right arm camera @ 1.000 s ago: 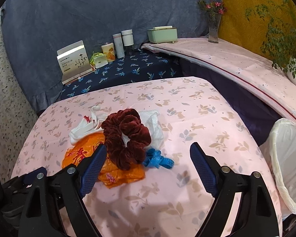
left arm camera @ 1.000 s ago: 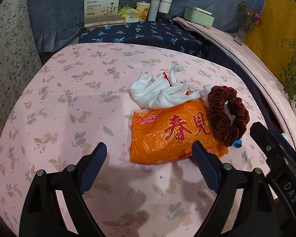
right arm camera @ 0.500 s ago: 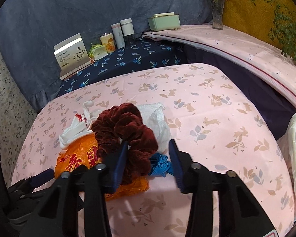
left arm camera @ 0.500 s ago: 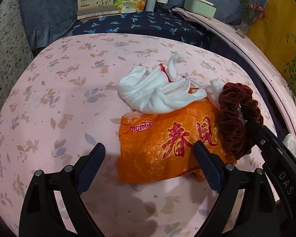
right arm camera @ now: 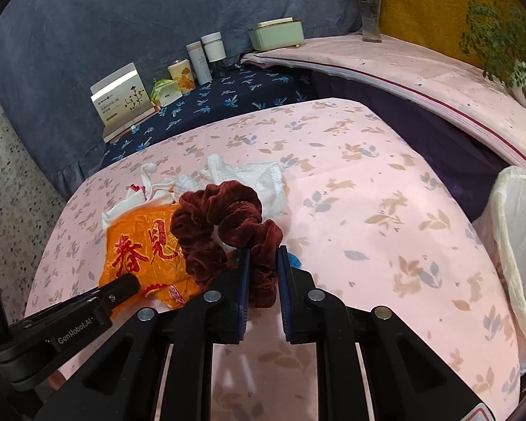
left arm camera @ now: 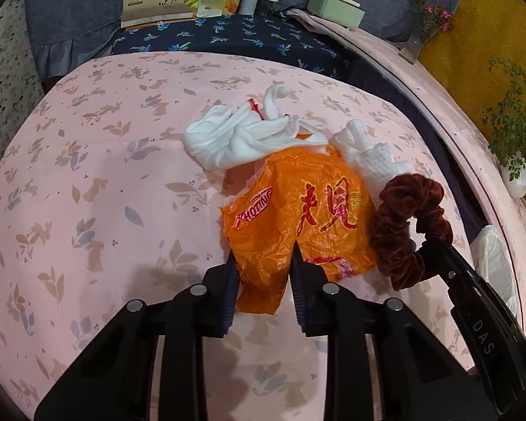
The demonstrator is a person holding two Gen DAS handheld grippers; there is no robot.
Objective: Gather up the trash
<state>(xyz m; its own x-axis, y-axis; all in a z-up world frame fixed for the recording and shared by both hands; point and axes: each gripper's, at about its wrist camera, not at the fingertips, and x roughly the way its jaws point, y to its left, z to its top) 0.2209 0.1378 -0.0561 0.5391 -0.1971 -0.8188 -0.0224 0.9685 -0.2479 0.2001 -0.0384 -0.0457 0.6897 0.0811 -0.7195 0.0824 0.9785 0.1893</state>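
Orange plastic bag [left arm camera: 298, 221] on the pink desk [left arm camera: 105, 193] now pinched at its near edge by left tongs [left arm camera: 261, 280], open a second ago; right tongs [right arm camera: 263, 273] have clamped the maroon scrunchie [right arm camera: 221, 224]. Both grasps made, lined bin [right arm camera: 515, 245] next.

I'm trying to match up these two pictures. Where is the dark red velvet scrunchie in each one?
Left wrist view: the scrunchie is at lower right, beside the orange bag.
Right wrist view: the scrunchie is at centre, pinched in the right claw.
Shared landmark: the green box at the back.
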